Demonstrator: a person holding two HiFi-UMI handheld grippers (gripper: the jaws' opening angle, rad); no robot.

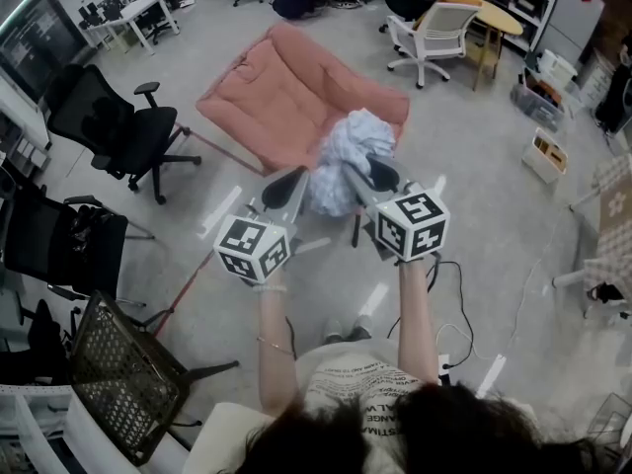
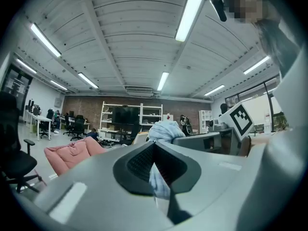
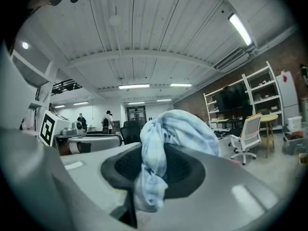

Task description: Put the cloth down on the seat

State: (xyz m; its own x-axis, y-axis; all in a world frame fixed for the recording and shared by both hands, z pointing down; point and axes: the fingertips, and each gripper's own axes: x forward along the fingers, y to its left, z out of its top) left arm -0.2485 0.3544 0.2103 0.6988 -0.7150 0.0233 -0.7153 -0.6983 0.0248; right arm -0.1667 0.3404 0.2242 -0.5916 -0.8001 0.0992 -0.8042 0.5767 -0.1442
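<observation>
Bright, even light from ceiling strip lamps, glaring near one o'clock in both gripper views. Floor shadows are soft. Fisheye bending and dark vignetting ring the edges; nearest surfaces blur.

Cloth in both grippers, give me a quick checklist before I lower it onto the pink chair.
1. The left gripper is shut on the cloth: ok.
2. The right gripper is shut on the cloth: ok.
3. The seat is free of other things: ok.
4. The cloth is over the seat: cannot tell; the head view only shows it overlapping the seat's near edge.
5. Both grippers are side by side at a similar height: ok.
</observation>
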